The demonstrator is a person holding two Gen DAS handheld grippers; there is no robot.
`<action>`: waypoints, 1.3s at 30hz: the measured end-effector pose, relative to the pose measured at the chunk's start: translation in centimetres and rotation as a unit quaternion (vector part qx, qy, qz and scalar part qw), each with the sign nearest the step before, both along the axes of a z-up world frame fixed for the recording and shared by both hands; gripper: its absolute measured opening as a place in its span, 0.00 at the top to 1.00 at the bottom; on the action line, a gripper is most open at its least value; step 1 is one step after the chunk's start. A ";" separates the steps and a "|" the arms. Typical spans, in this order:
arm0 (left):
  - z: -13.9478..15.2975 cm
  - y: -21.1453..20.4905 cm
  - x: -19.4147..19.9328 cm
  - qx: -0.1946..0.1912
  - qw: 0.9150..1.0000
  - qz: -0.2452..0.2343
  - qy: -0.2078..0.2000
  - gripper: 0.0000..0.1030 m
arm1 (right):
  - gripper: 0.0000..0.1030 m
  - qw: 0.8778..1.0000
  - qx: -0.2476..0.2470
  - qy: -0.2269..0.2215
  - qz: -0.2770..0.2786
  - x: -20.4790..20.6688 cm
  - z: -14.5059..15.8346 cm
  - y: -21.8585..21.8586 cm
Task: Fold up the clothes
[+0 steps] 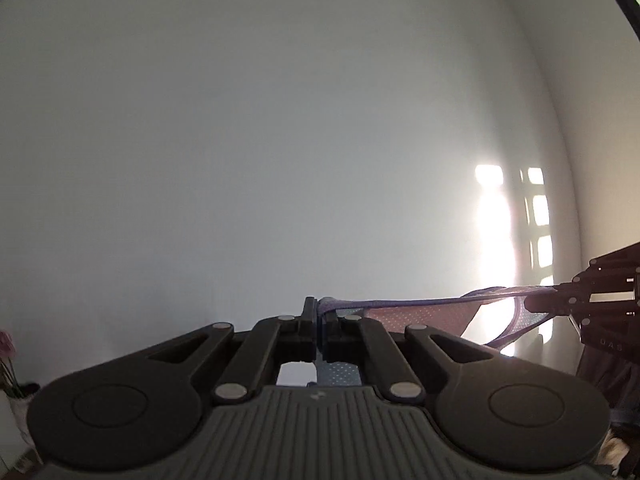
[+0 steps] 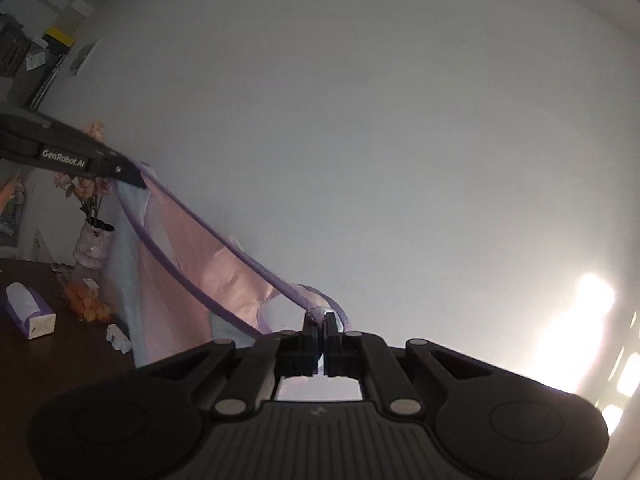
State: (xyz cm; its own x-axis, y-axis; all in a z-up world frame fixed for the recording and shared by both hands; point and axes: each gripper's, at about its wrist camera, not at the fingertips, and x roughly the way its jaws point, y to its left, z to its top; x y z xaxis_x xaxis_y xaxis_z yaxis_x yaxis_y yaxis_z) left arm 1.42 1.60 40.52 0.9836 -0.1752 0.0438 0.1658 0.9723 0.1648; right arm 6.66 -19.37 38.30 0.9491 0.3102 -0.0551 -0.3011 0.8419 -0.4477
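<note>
A pink and pale blue garment (image 2: 188, 264) with purple trim hangs stretched in the air between my two grippers. My left gripper (image 1: 319, 309) is shut on one end of the purple edge, and it also shows in the right wrist view (image 2: 138, 180). My right gripper (image 2: 320, 320) is shut on the other end, and it also shows in the left wrist view (image 1: 554, 292). The garment (image 1: 420, 316) runs rightward from my left fingers. Its lower part hangs down out of sight.
A dark table (image 2: 48, 360) lies lower left with a white vase of flowers (image 2: 92, 240), a purple and white box (image 2: 30, 312) and small white items (image 2: 118, 338). A plain white wall (image 1: 280, 140) fills both views. Dark cloth (image 1: 608, 368) shows at the far right.
</note>
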 end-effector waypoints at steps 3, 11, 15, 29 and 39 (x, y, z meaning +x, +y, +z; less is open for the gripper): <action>-3.6 -0.2 -3.8 0.016 1.000 -0.007 0.025 0.98 | 0.99 1.000 -0.007 0.004 0.009 -2.7 -1.2 0.2; -26.6 -0.1 -8.3 -0.015 0.968 -0.032 0.248 0.98 | 0.99 0.980 -0.027 0.195 0.035 -6.3 -18.7 0.0; -36.5 0.1 -12.5 -0.064 0.923 -0.068 0.372 0.96 | 0.99 0.949 -0.012 0.314 0.036 -10.0 -30.1 -1.3; -36.4 4.9 -5.0 -0.100 0.902 -0.018 0.419 0.22 | 0.64 0.937 0.066 0.337 0.062 -9.8 -30.8 -3.7; -38.8 1.2 -1.5 -0.016 0.924 0.017 0.381 0.93 | 0.98 0.920 0.095 0.380 -0.008 1.5 -36.2 0.1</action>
